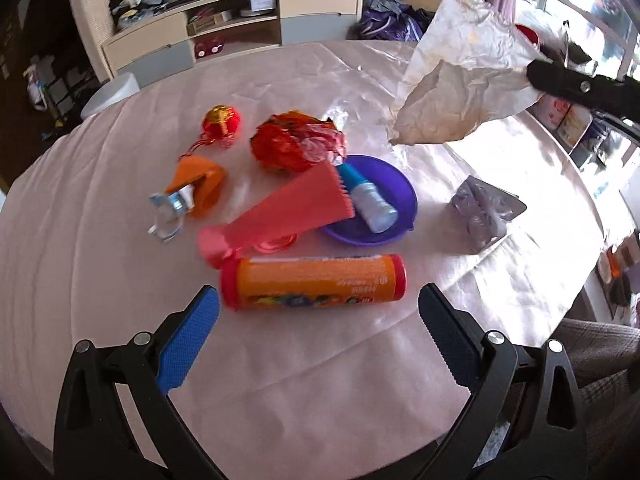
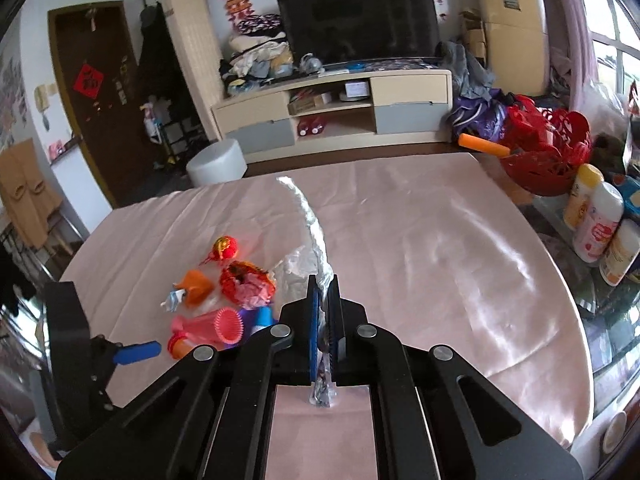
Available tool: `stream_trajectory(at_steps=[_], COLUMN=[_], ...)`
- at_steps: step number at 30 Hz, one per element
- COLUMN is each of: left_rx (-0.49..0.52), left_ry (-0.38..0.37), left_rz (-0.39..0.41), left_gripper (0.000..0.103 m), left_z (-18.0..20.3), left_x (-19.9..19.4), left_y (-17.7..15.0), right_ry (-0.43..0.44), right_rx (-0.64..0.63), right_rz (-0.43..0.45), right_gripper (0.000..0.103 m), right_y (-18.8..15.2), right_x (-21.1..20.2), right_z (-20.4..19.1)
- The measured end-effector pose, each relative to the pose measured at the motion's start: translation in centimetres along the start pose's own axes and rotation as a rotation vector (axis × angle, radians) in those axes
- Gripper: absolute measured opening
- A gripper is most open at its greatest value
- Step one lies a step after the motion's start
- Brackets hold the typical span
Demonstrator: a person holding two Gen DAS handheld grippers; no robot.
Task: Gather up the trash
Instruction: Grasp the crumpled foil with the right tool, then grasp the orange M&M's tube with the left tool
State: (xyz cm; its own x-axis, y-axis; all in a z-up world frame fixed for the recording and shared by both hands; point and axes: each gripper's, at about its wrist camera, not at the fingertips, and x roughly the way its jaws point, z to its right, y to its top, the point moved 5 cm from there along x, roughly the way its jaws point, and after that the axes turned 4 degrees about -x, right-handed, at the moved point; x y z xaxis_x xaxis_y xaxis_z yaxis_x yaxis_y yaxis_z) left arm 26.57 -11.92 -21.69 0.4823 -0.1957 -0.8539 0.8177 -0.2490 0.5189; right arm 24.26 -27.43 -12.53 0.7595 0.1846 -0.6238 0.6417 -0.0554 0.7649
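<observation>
Crumpled wrapper clamped in the right gripper, above the table

The pink-clothed table (image 1: 120, 200) lies broad and bare at three o'clock. The silvery, creased wrapper (image 1: 460, 80) is pinched in the closed right gripper (image 2: 324, 292); the left gripper (image 1: 318, 312) gapes empty before the orange tube (image 1: 312, 282).

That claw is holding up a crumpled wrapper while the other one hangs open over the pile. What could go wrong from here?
1. The right gripper pinches only the edge of the wrapper, so it might slip out and fall.
2. The tube in front of the open left gripper lies on its side and could roll away if nudged.
3. The pink cone leans on the purple dish; bumping it may shift the small bottle inside.
</observation>
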Motion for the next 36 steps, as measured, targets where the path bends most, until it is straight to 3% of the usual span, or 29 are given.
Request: stream_trajectory(at_steps=[8,19,22,26,36], left_rx=[0.018,0.042,0.022,0.019,-0.028], left_ry=[0.047,0.046,0.017,0.031,0.022], left_rz=[0.002,0.034,0.018,0.007,0.045], left_gripper=[0.095,0.096,0.095,0.095,0.095], left_z=[-0.3,-0.9,-1.1,-1.3,-1.9], left_x=[1.9,2.4,1.7,0.4,-6.3], left_y=[1.2,1.4,0.6,-1.2,-6.7], right_ry=[0.012,0.023,0.027,0.039,0.087], right_rx=[0.013,0.012,-0.001,-0.013,-0.066], right_rz=[-0.01,-0.018,-0.016,-0.01,0.008], right_gripper=[0.006,0.006,0.006,0.006,0.006], right_y=[-0.4,-0.9,-1.2,-1.5,-3.8], right_x=[0.4,0.5,-0.1,-1.5,-6.9], right_z=[0.6,0.3,-0.2,-1.2,-5.4])
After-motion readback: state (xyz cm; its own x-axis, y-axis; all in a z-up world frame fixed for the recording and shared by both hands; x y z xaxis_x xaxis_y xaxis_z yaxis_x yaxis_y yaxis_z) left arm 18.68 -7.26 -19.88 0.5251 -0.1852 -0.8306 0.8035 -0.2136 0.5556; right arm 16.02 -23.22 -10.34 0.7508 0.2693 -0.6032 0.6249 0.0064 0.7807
